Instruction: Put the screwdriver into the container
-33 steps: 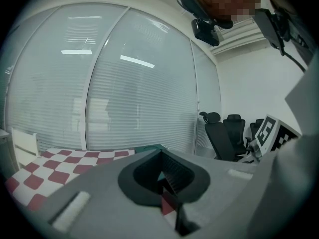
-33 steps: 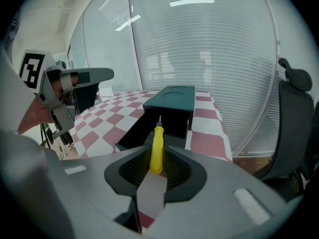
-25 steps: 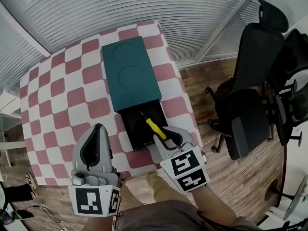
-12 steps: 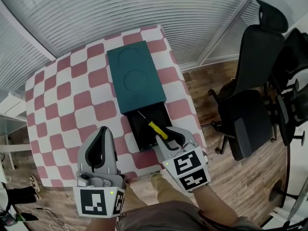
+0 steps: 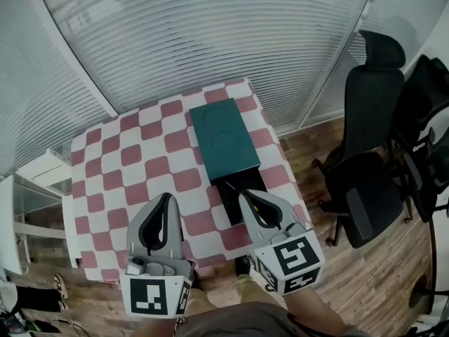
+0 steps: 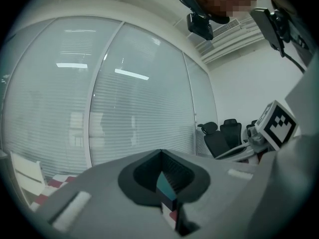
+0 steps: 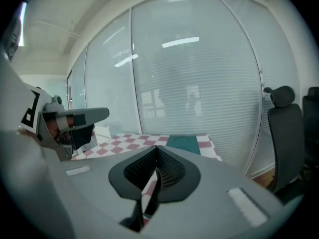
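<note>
Screwdriver [image 5: 240, 187]: I make out only a thin dark sliver of it. It lies in the black drawer [image 5: 231, 203], just at the tip of my right gripper [image 5: 247, 196], which covers the rest.
Change since earlier: a second ago my right jaws stood apart around the yellow handle, low in the drawer. Now both grippers are lifted clear and the table looks farther off. The screwdriver has stayed in the drawer.
Right gripper: its jaws have just been closing and now meet, with nothing between them.
Left gripper [image 5: 167, 199]: jaws together and empty, hanging over the near edge of the checked cloth [image 5: 133, 167].
Container [image 5: 224, 137]: a teal box with two round recesses in its top. Its black drawer is pulled out toward me and holds the screwdriver.
Beside the table: black office chairs [image 5: 372, 118] stand on the wooden floor.
</note>
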